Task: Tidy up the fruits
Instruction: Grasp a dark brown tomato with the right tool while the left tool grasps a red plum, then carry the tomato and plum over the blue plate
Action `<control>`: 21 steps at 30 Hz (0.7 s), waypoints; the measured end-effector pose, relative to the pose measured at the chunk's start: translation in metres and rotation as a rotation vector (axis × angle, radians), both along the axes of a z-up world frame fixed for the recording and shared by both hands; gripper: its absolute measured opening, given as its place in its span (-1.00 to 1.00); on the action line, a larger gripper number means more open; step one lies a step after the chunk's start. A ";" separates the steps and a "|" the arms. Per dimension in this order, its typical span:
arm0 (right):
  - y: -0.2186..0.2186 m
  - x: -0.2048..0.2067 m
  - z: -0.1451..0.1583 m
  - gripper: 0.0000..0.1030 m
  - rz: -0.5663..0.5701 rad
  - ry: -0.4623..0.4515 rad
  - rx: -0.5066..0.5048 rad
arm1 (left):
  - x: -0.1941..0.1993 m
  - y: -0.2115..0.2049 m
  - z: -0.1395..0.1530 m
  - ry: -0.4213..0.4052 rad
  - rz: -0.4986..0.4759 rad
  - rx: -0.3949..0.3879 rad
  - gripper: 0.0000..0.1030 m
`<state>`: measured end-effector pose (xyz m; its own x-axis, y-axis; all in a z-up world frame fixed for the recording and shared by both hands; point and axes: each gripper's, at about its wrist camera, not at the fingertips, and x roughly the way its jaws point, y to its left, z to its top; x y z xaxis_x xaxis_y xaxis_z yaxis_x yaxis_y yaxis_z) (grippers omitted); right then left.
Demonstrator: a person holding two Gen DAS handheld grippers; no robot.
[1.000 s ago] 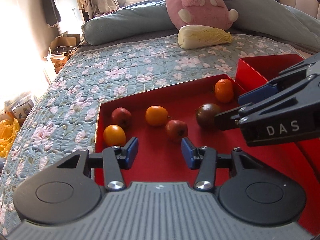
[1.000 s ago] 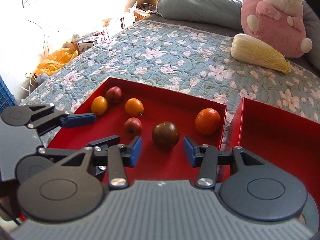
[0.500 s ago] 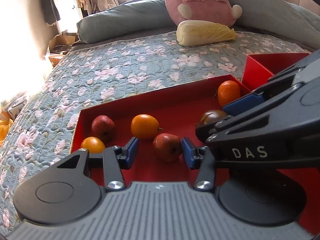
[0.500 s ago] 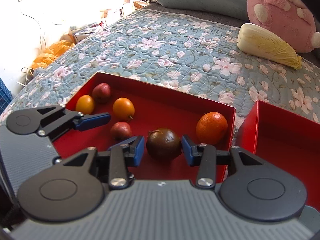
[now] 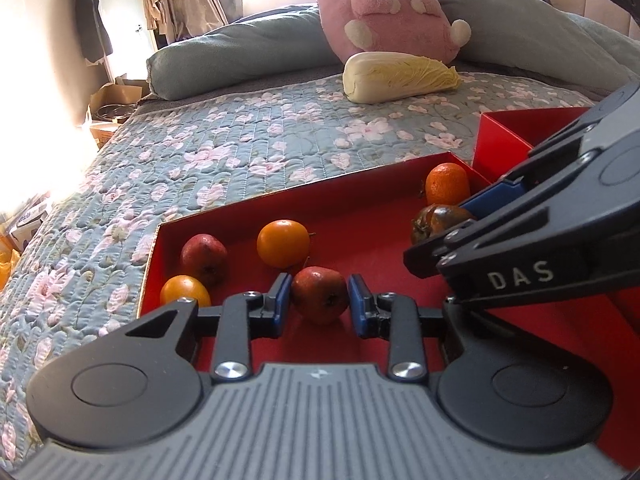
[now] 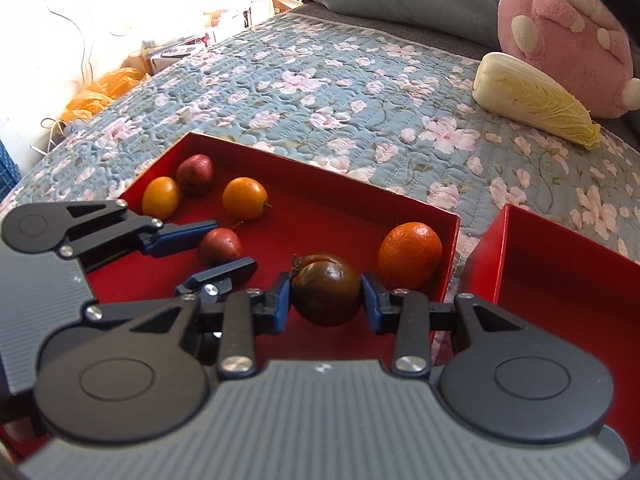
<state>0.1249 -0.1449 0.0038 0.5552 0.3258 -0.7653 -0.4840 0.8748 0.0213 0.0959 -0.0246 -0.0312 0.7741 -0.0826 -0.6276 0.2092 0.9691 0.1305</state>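
A small red fruit is sitting on the floor of the red tray, and the left gripper is clenching it, a blue pad pressing against each side. Just to the right in the same tray, a dark brownish-green tomato is lying between the blue pads of the right gripper, whose jaws are closing in on it; both pads are already touching its sides. An orange mandarin is resting near the tray's right wall, just beside the tomato. Toward the tray's far left corner three more fruits are lying close together: an orange-yellow fruit with a stem, a second red fruit and a yellow-orange fruit by the left wall. A second red tray is standing just beside the first on its right. Both trays are resting on a blue quilt with pink flowers. Farther back on the quilt a napa cabbage is lying on its side, touching a pink plush toy, with grey-blue pillows leaning behind them.
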 end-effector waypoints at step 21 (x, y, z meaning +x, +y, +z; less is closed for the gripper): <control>-0.092 -0.106 0.055 -0.21 -0.214 -0.083 0.076 | -0.075 -0.062 0.076 -0.123 -0.120 0.121 -0.30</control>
<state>0.0192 -0.2368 0.0592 0.6774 0.2488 -0.6922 -0.2909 0.9550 0.0585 0.0209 -0.0864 0.0443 0.8345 -0.1081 -0.5403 0.2974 0.9138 0.2765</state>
